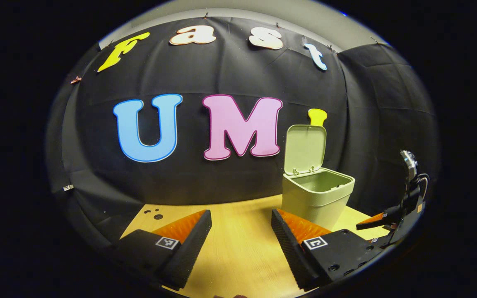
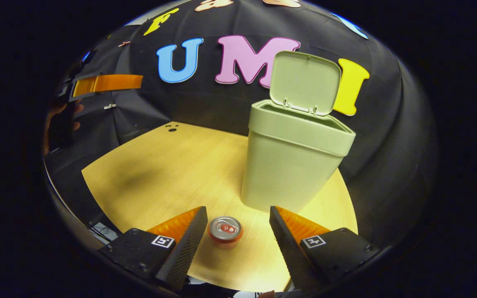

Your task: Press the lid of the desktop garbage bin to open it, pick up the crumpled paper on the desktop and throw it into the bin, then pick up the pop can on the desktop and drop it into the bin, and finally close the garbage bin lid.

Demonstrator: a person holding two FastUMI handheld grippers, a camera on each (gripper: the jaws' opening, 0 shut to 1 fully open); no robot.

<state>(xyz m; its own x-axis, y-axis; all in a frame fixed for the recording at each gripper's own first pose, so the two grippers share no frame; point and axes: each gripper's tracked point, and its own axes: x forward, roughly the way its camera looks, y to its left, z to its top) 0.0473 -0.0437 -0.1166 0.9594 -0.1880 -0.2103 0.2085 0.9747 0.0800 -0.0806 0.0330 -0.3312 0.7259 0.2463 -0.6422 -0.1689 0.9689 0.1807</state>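
Green bin (image 2: 292, 165) open, one pop can (image 2: 225, 230)

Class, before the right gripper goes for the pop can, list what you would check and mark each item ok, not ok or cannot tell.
1. Bin lid open and upright: ok.
2. Pop can upright on the table, in line between the right gripper's jaws: ok.
3. Right jaws open wider than the can: ok.
4. Left gripper open, empty, off to the side: ok.
5. Crumpled paper already inside the bin: cannot tell.
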